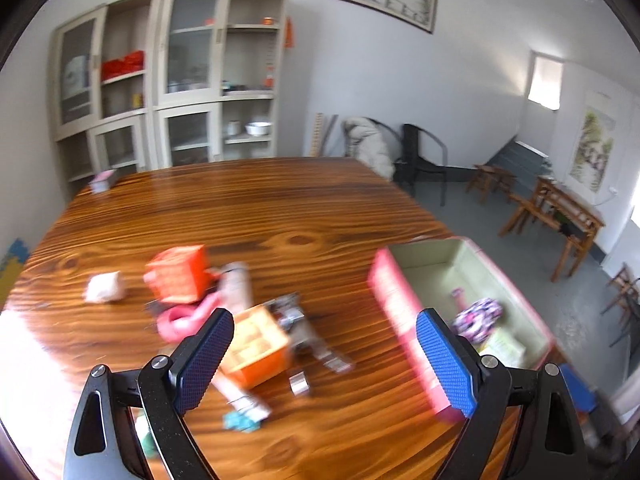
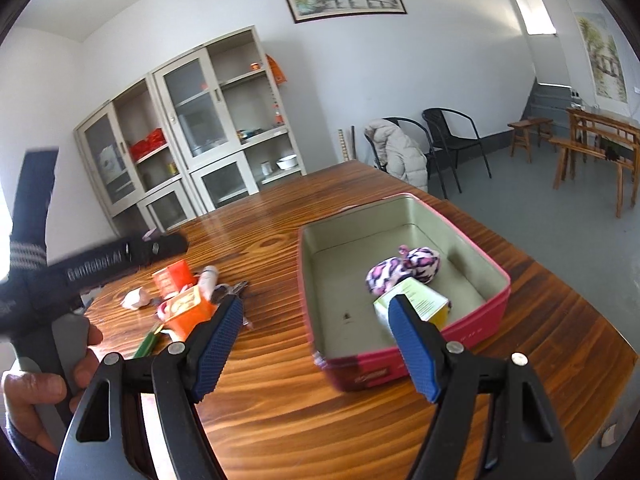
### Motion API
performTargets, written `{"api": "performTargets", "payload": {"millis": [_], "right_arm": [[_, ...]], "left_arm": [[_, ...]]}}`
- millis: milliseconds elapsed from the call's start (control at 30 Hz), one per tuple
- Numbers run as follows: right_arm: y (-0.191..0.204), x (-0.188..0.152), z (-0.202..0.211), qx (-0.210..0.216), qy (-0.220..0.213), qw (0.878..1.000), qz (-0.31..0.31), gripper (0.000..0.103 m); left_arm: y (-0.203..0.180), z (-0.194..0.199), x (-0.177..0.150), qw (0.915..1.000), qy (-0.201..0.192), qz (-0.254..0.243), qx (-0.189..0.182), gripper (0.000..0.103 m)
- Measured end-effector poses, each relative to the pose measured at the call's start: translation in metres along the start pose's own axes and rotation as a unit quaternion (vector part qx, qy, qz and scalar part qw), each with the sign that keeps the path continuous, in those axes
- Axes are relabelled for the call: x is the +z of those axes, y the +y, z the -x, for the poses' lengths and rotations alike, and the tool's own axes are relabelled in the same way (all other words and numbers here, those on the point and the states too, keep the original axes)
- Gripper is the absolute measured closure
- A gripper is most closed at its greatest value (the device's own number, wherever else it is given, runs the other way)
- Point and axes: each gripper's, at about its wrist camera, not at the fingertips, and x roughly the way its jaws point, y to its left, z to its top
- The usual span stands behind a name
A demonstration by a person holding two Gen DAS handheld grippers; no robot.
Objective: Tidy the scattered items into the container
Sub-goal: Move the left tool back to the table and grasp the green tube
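Note:
A pink tin (image 2: 472,322) with a pale green inside stands on the wooden table; it also shows in the left wrist view (image 1: 394,300). In it lie a pink-and-black plush toy (image 2: 404,268) and a yellow-green box (image 2: 420,300). Left of it lies a scattered pile: two orange boxes (image 1: 258,344) (image 1: 180,274), a pink band (image 1: 180,320), a white tube (image 1: 238,284), metal clips (image 1: 298,384) and a white wad (image 1: 103,287). My left gripper (image 1: 324,356) is open above the pile. My right gripper (image 2: 316,344) is open and empty before the tin.
The left hand and its black gripper handle (image 2: 80,276) show at the left of the right wrist view. A small pink box (image 1: 103,180) sits at the table's far corner. Cabinets (image 1: 168,80), black chairs (image 2: 452,140) and wooden stools (image 2: 528,132) stand beyond the table.

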Motion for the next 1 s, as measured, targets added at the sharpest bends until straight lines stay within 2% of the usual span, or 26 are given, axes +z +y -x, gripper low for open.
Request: {"api": "performTargets", "payload": {"millis": [300,433,533,767,933,1000], "right_arm": [[0.031,-0.012,0.019,0.035,0.02,0.999,0.033,0.024],[0.045,-0.022,0.017,0.048,0.033,0.997,0.044,0.024],[0.054,-0.03,0.012,0.061,0.045,0.996,0.047,0.024],[0.091,-0.042,-0.023,0.095,0.079,0.989,0.079,0.024],[0.101,-0.047,-0.056,0.108,0.106,0.984,0.091,0.024],[0.101,-0.047,-0.066,0.111,0.115,0.983,0.086,0.024]], "left_arm": [[0.088,0.02,-0.052,0.9947,0.027,0.028,0.095,0.009],[0.111,0.013,-0.071,0.9926,0.045,0.045,0.104,0.009],[0.12,0.003,-0.079,0.9922,0.059,0.035,0.104,0.009],[0.128,-0.031,-0.075,0.9918,0.085,0.014,0.095,0.009],[0.142,-0.067,-0.067,0.989,0.126,0.038,0.068,0.038],[0.143,-0.078,-0.066,0.9877,0.138,0.036,0.064,0.045]]}}
